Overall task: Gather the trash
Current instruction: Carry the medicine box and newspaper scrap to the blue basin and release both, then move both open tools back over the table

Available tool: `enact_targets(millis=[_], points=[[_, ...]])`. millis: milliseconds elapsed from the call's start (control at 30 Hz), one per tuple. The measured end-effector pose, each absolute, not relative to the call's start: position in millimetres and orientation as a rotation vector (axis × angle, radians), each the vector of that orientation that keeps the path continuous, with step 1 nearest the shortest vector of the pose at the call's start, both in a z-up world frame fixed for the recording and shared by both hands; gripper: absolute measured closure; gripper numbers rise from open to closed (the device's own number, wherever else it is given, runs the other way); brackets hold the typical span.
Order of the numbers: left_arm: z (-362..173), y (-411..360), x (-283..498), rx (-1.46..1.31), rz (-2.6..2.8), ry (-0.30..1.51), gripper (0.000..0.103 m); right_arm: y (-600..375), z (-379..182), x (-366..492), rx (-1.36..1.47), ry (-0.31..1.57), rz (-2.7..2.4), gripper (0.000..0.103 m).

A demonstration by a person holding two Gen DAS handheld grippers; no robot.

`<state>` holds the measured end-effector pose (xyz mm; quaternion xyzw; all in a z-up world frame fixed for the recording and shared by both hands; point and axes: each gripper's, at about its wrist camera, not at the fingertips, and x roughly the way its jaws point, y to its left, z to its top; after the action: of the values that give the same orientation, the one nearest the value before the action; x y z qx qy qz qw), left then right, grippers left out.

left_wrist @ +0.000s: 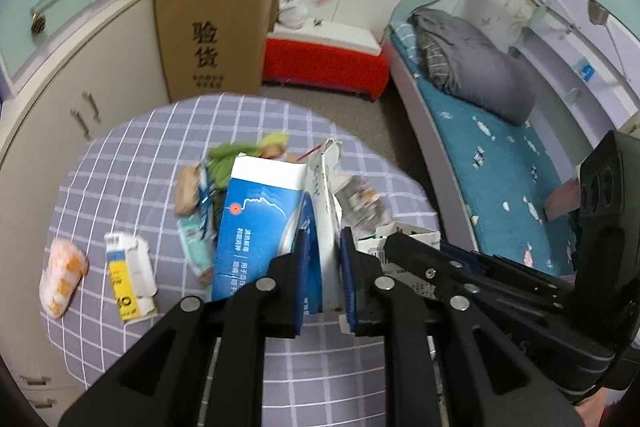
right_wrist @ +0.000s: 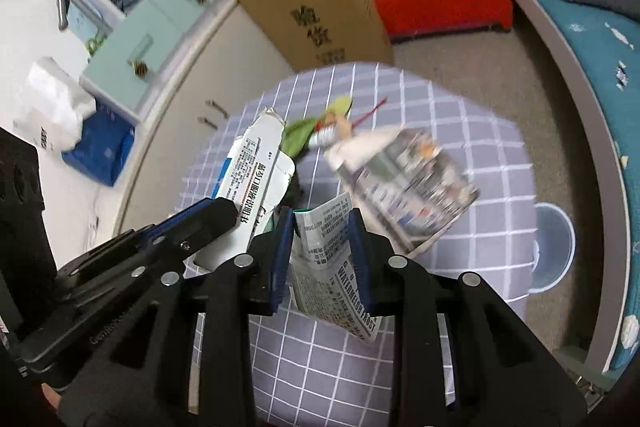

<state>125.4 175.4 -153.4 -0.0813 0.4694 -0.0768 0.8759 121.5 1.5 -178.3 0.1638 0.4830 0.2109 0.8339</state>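
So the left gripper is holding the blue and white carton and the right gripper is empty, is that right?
Not quite. The left gripper does hold the blue and white carton, but the right gripper is not empty: the right wrist view shows it shut on a printed white wrapper.

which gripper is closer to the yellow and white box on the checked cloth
Left. The left gripper, shut on the blue and white carton, is beside the yellow and white box; the right gripper is beyond it.

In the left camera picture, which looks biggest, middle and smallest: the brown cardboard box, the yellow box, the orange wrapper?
1. Brown cardboard box, clearly biggest.
2. Yellow box.
3. Orange wrapper, though it looks nearly the yellow box's size.
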Motion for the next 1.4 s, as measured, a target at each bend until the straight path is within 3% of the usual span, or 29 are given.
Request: enact_targets(millis=[367,800,933,967,1000,1033,1100,1400], points=[[-97,72,134,-0.140,-0.261,0.877,0.088,-115,-126,114,0.410,0.885,0.354,0.075],[-98,-56,152,-0.091,-0.386,0.893,0.088,-264,-118,92,0.469,0.804,0.161,0.075],[-100,-83,157,-0.065,-0.406,0.897,0.092,-288,-125,96,0.495,0.782,0.155,0.073],[-101,-90,158,-0.059,-0.410,0.898,0.099,-290,-128,98,0.502,0.784,0.156,0.073],[-103,-97,160,-0.051,-0.414,0.905,0.103,-294,-133,100,0.510,0.789,0.160,0.069],[-105,-99,162,-0.048,-0.422,0.906,0.103,-298,-138,102,0.526,0.796,0.170,0.052],[-108,-107,164,-0.032,-0.410,0.907,0.103,-305,-146,103,0.537,0.793,0.144,0.033],[-119,-126,169,-0.020,-0.436,0.950,0.103,-316,-145,97,0.509,0.808,0.113,0.032]])
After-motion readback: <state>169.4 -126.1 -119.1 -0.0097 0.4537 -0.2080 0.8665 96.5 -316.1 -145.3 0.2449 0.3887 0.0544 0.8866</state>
